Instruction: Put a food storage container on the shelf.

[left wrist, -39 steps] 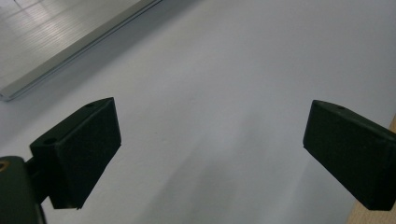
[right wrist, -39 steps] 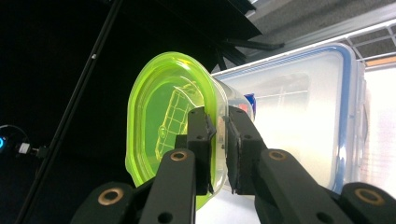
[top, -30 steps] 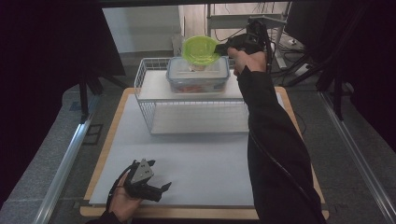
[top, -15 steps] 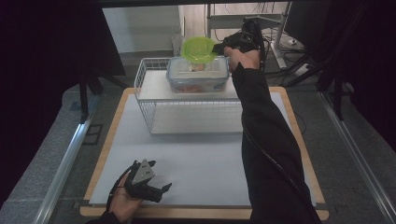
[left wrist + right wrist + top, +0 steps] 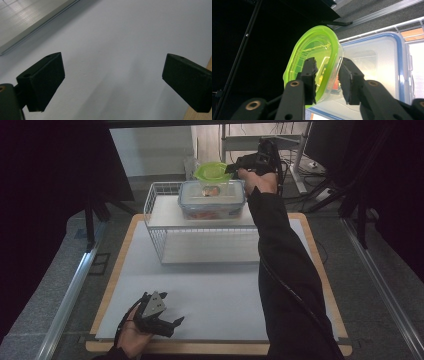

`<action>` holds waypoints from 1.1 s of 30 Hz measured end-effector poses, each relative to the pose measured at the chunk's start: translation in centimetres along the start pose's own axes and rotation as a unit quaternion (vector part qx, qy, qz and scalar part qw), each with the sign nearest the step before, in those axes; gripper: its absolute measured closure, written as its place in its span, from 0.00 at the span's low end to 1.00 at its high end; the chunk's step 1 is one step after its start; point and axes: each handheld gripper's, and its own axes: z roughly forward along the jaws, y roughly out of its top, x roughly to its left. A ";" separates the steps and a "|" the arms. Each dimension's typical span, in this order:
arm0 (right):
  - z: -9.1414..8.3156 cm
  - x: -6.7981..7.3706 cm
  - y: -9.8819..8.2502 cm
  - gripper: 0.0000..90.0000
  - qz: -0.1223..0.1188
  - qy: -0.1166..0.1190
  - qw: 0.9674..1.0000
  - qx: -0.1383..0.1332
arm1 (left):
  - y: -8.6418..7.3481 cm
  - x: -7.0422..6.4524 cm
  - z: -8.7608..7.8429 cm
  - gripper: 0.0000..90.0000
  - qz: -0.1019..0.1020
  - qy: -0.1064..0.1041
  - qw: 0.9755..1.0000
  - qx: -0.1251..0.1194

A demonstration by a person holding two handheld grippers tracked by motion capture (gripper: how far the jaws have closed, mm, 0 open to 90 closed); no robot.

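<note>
So right now my right gripper (image 5: 327,75) has just been opening, with the green-lidded tub (image 5: 317,62) between its jaws, loosely straddled and sitting on the blue-rimmed lidded container (image 5: 212,200) on the wire rack (image 5: 165,212). I'd back straight off so it doesn't tip. Left gripper (image 5: 167,322) rests wide and empty on the white mat (image 5: 225,290).

The white table mat (image 5: 210,290) is evenly lit from above, while the surroundings are left dark. Soft shadows are cast there. The nearest jaws in both gripper views are perhaps slightly blurred.
</note>
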 end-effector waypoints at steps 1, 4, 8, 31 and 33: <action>0.0 0.0 0.0 0.70 -0.002 -0.002 1.000 0.000 | 0.0 0.0 0.0 0.05 0.000 0.000 1.000 0.000; 0.0 0.0 0.0 0.66 -0.011 -0.003 1.000 -0.001 | 0.0 0.0 0.0 0.05 0.001 0.000 1.000 0.000; 0.0 0.0 -0.1 0.59 -0.020 -0.004 1.000 -0.001 | 0.0 -0.1 0.0 0.05 0.003 0.000 1.000 0.002; -2.5 -0.3 -1.9 0.26 -0.150 0.014 0.989 -0.008 | 0.2 -0.6 0.4 0.05 0.015 -0.001 1.000 0.009; -2.7 -0.2 -2.2 0.25 -0.166 0.009 0.986 -0.010 | 0.2 -0.6 0.4 0.05 0.015 -0.001 1.000 0.009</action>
